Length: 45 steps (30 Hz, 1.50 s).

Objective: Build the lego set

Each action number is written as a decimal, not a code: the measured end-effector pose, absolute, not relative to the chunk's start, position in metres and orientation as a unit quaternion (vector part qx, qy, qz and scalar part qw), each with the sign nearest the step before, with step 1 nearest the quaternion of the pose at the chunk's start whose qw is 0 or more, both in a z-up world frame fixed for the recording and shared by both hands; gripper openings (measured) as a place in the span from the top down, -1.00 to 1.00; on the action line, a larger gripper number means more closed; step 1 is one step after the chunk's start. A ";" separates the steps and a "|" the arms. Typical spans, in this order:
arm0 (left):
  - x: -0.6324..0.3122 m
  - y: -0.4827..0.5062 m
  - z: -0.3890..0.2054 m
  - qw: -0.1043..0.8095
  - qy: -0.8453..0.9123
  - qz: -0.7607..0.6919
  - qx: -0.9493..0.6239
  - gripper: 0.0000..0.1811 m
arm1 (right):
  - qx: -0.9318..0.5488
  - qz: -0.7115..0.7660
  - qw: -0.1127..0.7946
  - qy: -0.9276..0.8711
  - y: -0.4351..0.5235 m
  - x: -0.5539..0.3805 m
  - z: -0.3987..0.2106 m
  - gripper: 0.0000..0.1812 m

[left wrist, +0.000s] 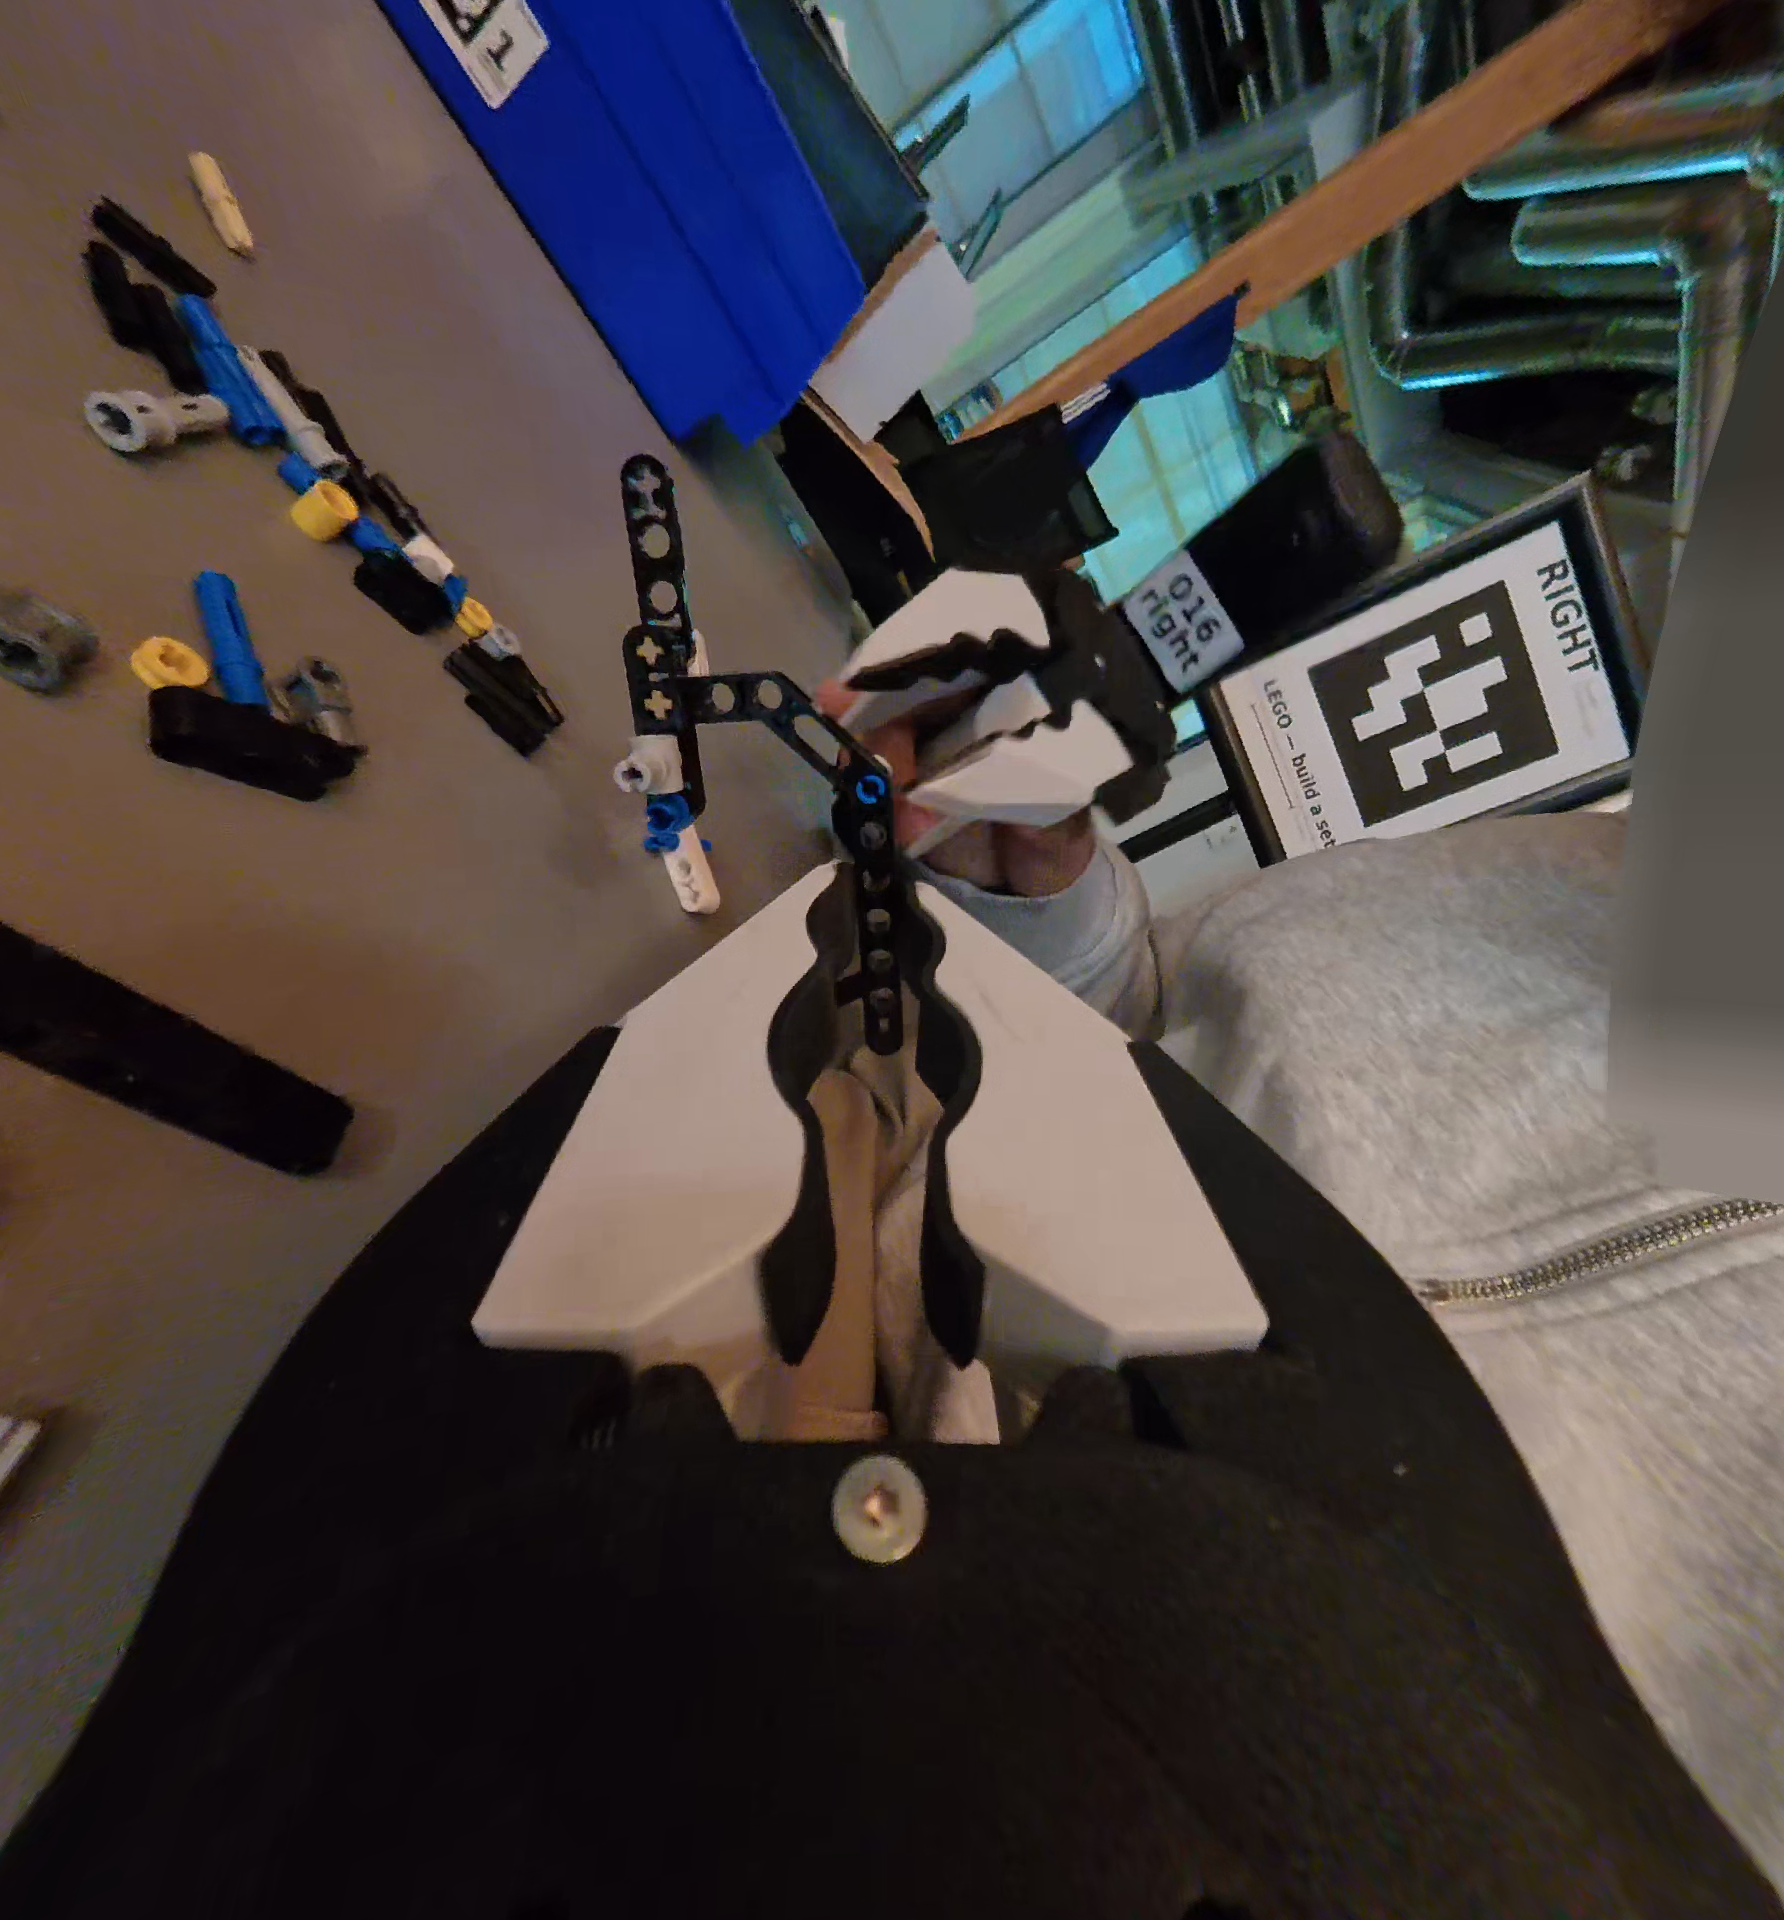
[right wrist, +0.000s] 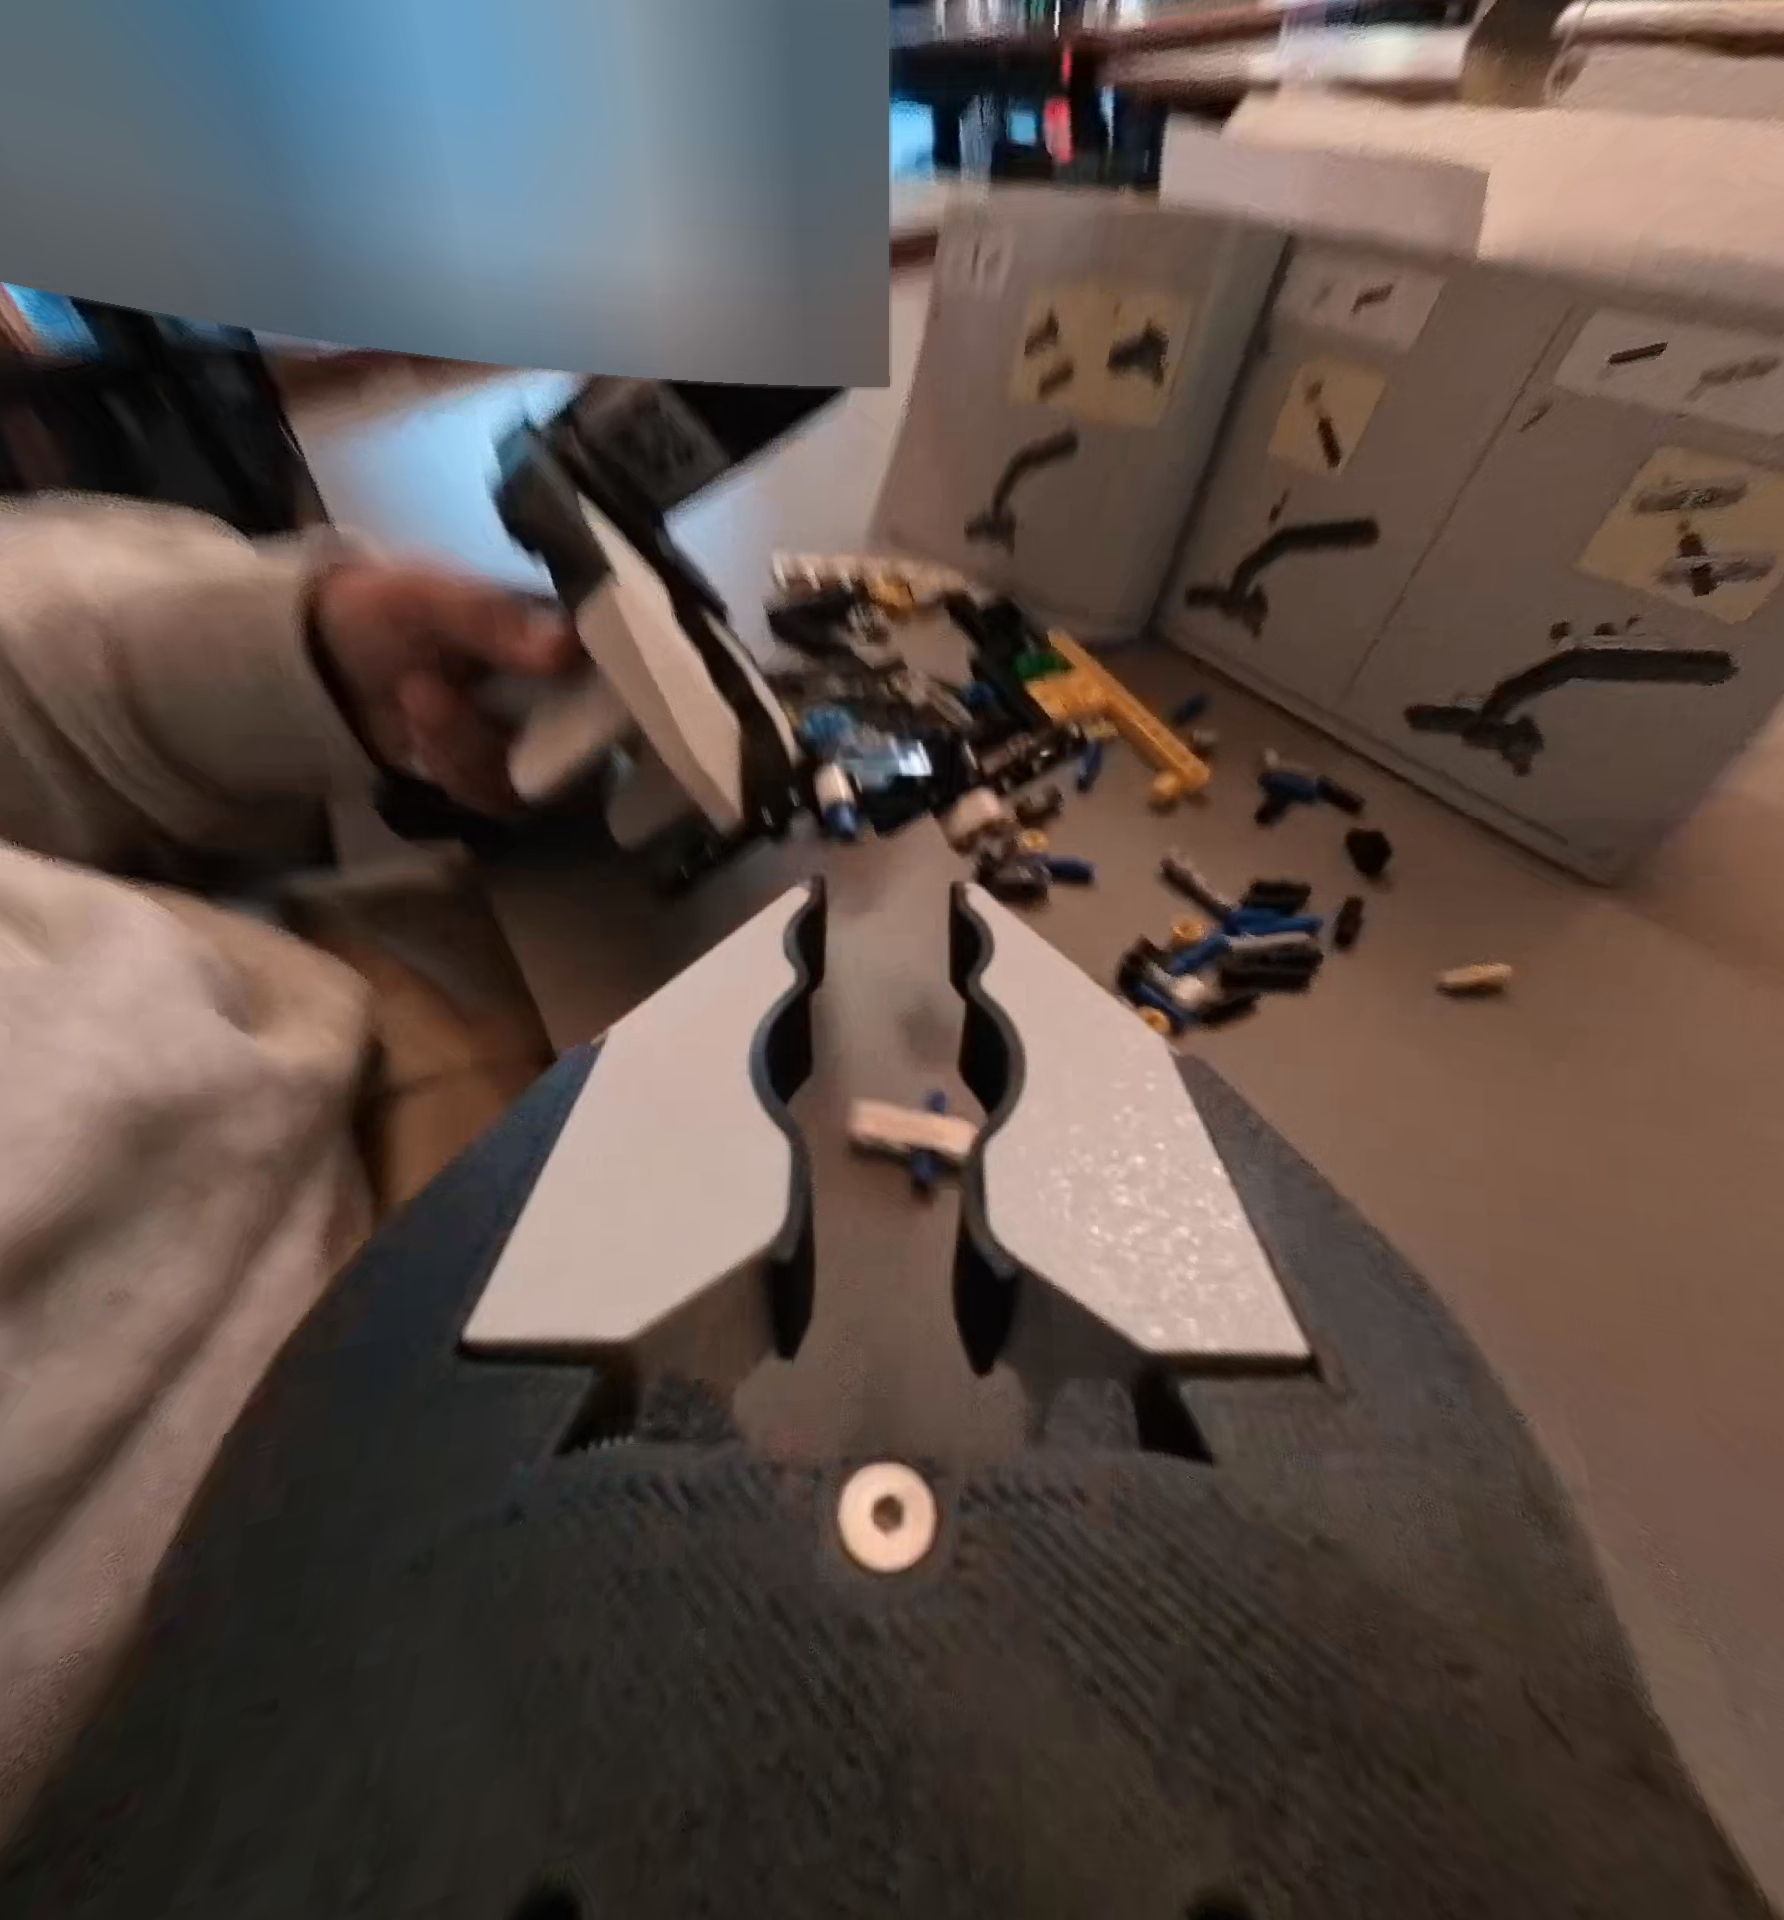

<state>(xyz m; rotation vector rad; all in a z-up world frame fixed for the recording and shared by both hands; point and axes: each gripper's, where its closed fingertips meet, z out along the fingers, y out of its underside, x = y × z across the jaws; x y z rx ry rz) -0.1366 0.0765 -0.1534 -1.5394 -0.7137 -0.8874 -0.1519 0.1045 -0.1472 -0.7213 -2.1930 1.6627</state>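
Note:
My left gripper (left wrist: 872, 935) is shut on the lower end of a black bent lego beam assembly (left wrist: 763, 701) and holds it above the table. The assembly carries a blue pin (left wrist: 870, 790), an upright black beam (left wrist: 659, 561) and a grey connector (left wrist: 649, 769). A white beam with a blue pin (left wrist: 696, 883) shows just beyond it; I cannot tell if it is attached. My right gripper (right wrist: 888, 904) is open and empty above a small white piece with a blue pin (right wrist: 909, 1132) on the table. In the left wrist view it (left wrist: 883, 743) sits close beside the assembly's bend.
Loose black, blue, yellow and grey pieces (left wrist: 244, 436) lie on the grey table, also in the right wrist view (right wrist: 1220, 956). A partial black and yellow build (right wrist: 971, 707) lies farther off. Instruction sheets (right wrist: 1283, 468) stand behind. There is also a blue bin (left wrist: 659, 208), a framed marker sign (left wrist: 1439, 696) and a long black strip (left wrist: 140, 1039).

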 end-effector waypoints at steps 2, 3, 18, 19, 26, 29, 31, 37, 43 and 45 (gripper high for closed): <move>-0.134 0.078 -0.149 0.590 -0.284 -0.365 -0.662 0.93 | -0.285 0.642 0.074 -0.708 0.098 -0.149 -0.133 0.80; -0.134 0.079 -0.146 0.602 -0.276 -0.352 -0.662 0.94 | -0.301 0.664 0.033 -0.683 0.096 -0.147 -0.131 0.80; -0.119 0.095 -0.140 0.628 -0.231 -0.307 -0.677 0.94 | -0.363 0.720 -0.171 -0.566 0.079 -0.140 -0.128 0.88; -0.118 0.095 -0.140 0.628 -0.230 -0.310 -0.676 0.94 | -0.361 0.722 -0.173 -0.565 0.079 -0.139 -0.128 0.92; -0.126 0.092 -0.133 0.647 -0.252 -0.327 -0.642 0.82 | -0.364 0.736 -0.182 -0.540 0.083 -0.142 -0.122 0.94; -0.125 0.094 -0.134 0.644 -0.255 -0.324 -0.644 0.83 | -0.367 0.739 -0.191 -0.532 0.082 -0.142 -0.121 0.94; -0.123 0.094 -0.133 0.645 -0.253 -0.329 -0.641 0.93 | -0.369 0.739 -0.195 -0.529 0.080 -0.141 -0.122 0.94; -0.122 0.093 -0.130 0.648 -0.251 -0.349 -0.629 0.95 | -0.368 0.742 -0.198 -0.524 0.079 -0.141 -0.120 0.94; -0.125 0.089 -0.123 0.657 -0.258 -0.379 -0.599 0.95 | -0.364 0.745 -0.174 -0.530 0.089 -0.145 -0.116 0.86; -0.125 0.089 -0.123 0.656 -0.257 -0.381 -0.598 0.94 | -0.362 0.746 -0.171 -0.533 0.090 -0.145 -0.115 0.85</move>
